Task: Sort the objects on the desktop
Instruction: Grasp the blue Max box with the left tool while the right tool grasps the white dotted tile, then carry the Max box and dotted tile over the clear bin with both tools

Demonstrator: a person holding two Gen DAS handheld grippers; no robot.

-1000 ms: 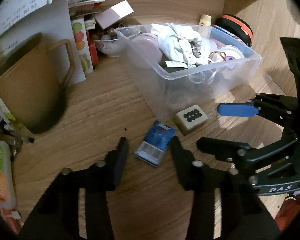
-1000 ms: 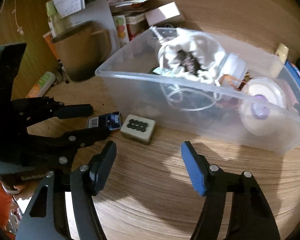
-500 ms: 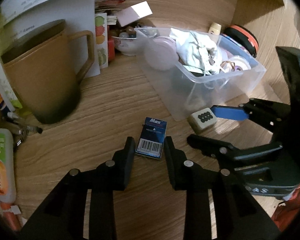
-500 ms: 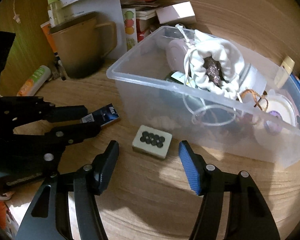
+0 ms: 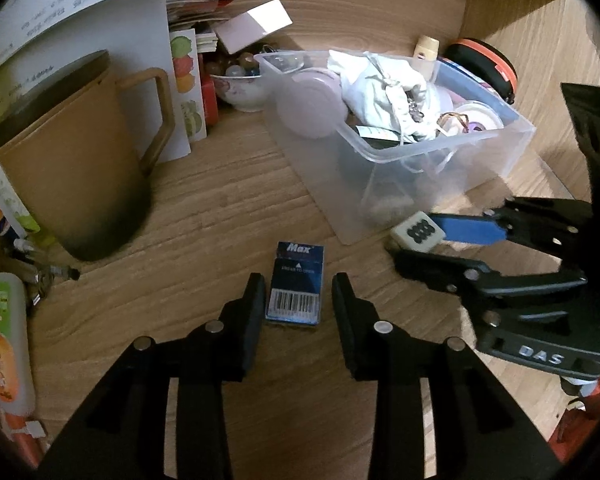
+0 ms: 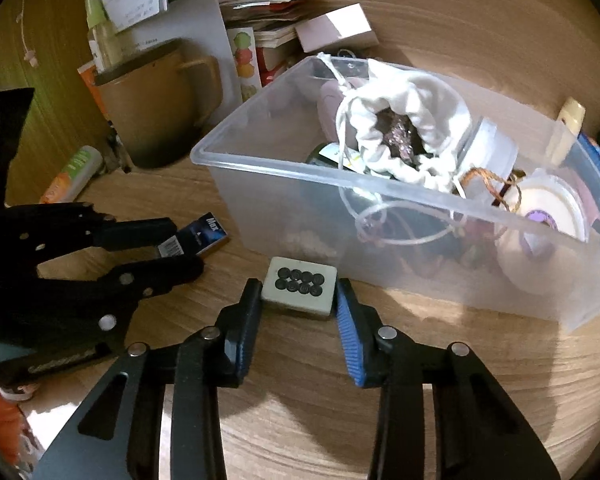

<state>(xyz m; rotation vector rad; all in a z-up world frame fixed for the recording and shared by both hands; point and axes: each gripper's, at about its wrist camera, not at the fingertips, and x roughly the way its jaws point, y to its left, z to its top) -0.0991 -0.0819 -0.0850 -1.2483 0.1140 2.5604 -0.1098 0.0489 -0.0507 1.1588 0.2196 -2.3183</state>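
Observation:
A blue Max staple box (image 5: 297, 283) lies flat on the wooden desk between the fingers of my left gripper (image 5: 298, 294), which is open with small gaps on both sides. It also shows in the right wrist view (image 6: 199, 237). A white mahjong tile (image 6: 299, 289) with black dots lies on the desk in front of the clear plastic bin (image 6: 380, 188). My right gripper (image 6: 298, 298) has its fingers against both ends of the tile. The tile also shows in the left wrist view (image 5: 418, 233).
The bin (image 5: 440, 148) holds a white drawstring pouch (image 6: 404, 132), tape rolls and cords. A brown mug (image 5: 72, 168) stands at the left with papers and books behind. A tube (image 5: 4, 344) lies at the far left. A wooden wall rises behind.
My right gripper has moved forward and narrowed onto the tile. My left gripper has advanced so the staple box sits between its fingers.

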